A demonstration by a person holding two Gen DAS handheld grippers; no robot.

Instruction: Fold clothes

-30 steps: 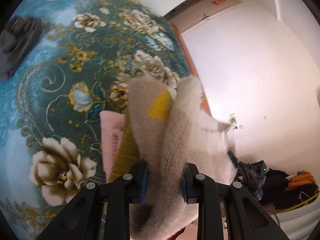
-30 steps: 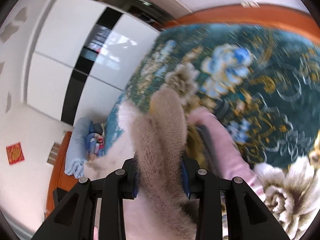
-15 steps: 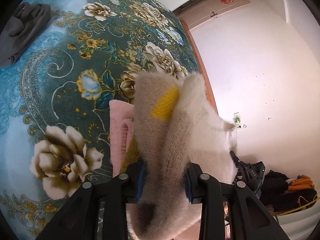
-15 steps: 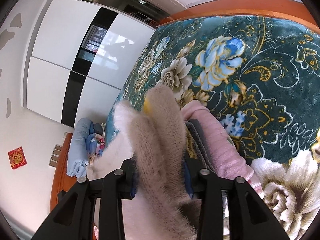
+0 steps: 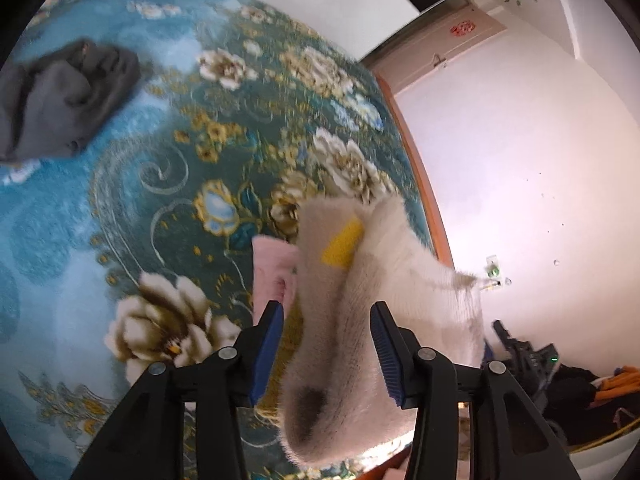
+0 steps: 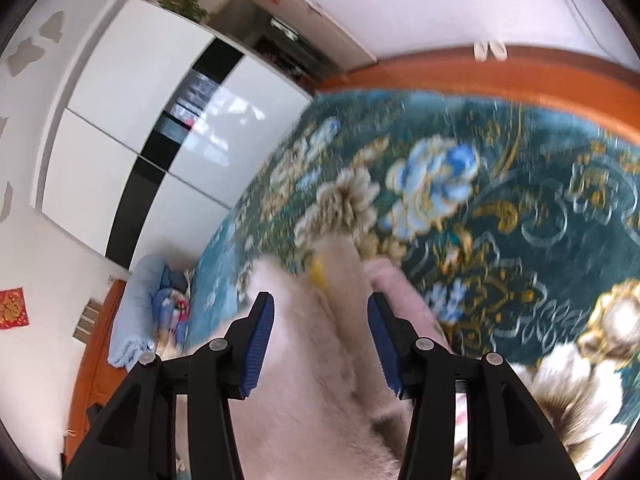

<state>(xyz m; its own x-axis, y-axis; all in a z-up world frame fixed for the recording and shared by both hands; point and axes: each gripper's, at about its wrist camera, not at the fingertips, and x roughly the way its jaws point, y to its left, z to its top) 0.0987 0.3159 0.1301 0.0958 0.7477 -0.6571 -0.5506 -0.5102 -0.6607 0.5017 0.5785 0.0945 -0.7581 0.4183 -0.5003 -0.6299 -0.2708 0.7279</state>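
Note:
A fuzzy cream sweater with a yellow patch lies folded on a stack that includes a pink garment, on a teal floral blanket. My left gripper is open, its blue pads either side of the sweater's near fold without pinching it. In the right wrist view the same sweater lies between the open jaws of my right gripper, with the pink garment to its right.
A crumpled dark grey garment lies on the blanket at far left. The bed's orange wooden edge runs along the right. Dark items lie on the floor beyond. White wardrobe doors and a light blue bundle show at left.
Both grippers were shut on the cream sweater; now both have opened and let it go. The sweater has settled onto the stack.

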